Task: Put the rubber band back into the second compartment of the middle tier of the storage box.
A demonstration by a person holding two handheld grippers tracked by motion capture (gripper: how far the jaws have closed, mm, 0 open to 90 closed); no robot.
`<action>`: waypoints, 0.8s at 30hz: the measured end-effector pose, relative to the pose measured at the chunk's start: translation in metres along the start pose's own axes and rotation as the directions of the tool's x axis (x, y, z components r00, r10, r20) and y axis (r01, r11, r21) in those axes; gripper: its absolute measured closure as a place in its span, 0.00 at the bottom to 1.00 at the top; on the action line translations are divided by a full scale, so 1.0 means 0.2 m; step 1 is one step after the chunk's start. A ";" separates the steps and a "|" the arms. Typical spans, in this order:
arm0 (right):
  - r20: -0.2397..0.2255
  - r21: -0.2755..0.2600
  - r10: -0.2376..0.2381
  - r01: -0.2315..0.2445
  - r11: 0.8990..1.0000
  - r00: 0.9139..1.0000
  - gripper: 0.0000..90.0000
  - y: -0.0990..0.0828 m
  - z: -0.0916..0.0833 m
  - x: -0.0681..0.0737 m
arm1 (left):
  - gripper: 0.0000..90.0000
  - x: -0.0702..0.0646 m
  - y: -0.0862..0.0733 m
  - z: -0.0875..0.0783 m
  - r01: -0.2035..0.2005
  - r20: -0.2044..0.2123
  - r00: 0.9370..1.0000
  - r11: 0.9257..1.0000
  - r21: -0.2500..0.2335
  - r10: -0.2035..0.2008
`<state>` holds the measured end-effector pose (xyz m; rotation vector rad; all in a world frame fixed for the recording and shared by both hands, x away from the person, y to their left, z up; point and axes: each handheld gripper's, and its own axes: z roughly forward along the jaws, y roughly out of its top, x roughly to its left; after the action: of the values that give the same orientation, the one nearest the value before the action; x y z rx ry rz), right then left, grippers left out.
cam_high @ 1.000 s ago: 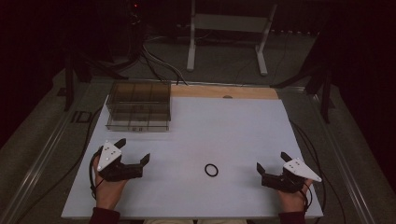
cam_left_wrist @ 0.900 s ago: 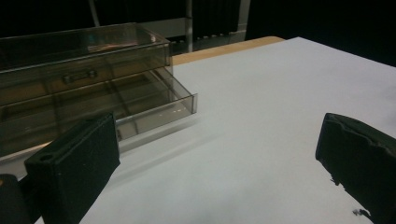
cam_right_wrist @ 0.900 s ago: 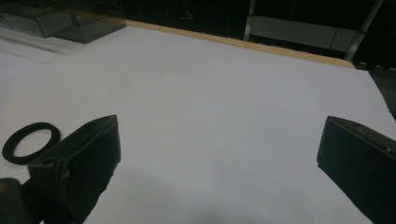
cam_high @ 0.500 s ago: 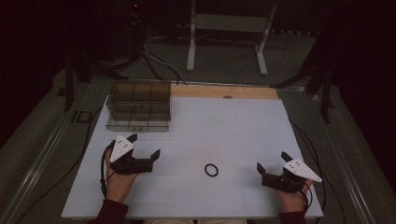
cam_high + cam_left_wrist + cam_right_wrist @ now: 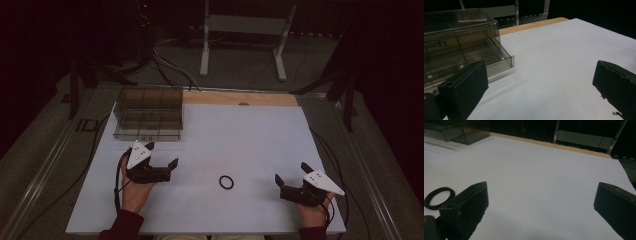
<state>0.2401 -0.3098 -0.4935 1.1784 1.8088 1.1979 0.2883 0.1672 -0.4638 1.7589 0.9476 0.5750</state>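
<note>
Plainly, the ring [image 5: 226,182] is the thing in hand: a thin black loop lying flat on the white bench [image 5: 240,135], between the two claws and nearer the person's edge. The left claw [image 5: 162,156] hovers just in front of the clear box [image 5: 148,114], jaws apart and empty, well apart from the ring. The right claw [image 5: 290,181] sits low at the near right corner, jaws likewise spread with nothing between them; in the right gripper view the ring [image 5: 438,198] lies just beyond its left jaw.

The main risk is the pick itself. The ring looks thin and flat against the sheet, so jaws closing a little high would likely skate over it or flick it away across the smooth surface. Coming in too steep could jam a jaw tip into the bench. The left claw, so near the box, might knock it when swinging. Whether the ring is soft or stiff I cannot tell from here.
</note>
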 end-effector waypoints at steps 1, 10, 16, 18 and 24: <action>0.000 0.000 0.001 -0.001 1.000 1.000 0.00 0.00 0.00 0.00 | 0.01 0.00 0.00 0.01 0.001 0.002 1.000 1.000 0.003 -0.001; -0.001 0.000 -0.004 0.004 1.000 1.000 0.00 0.00 0.00 0.00 | 0.01 -0.03 0.00 0.09 0.004 0.034 0.999 1.000 0.027 -0.005; -0.001 0.000 -0.005 0.005 1.000 1.000 0.00 0.00 0.00 0.01 | 0.01 -0.06 -0.01 0.14 0.003 0.049 0.999 0.999 0.041 -0.006; -0.001 0.000 -0.006 0.006 1.000 1.000 0.00 0.00 0.00 0.01 | 0.01 -0.06 -0.01 0.15 0.005 0.057 0.998 0.999 0.044 -0.008; -0.002 0.000 -0.011 0.011 1.000 1.000 0.00 0.00 0.00 0.01 | 0.01 -0.09 -0.02 0.19 -0.005 0.071 0.997 0.998 0.057 0.001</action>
<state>0.2389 -0.3082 -0.4931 1.1660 1.8148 1.1935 0.3053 0.1312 -0.4800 1.8195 0.9202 0.4878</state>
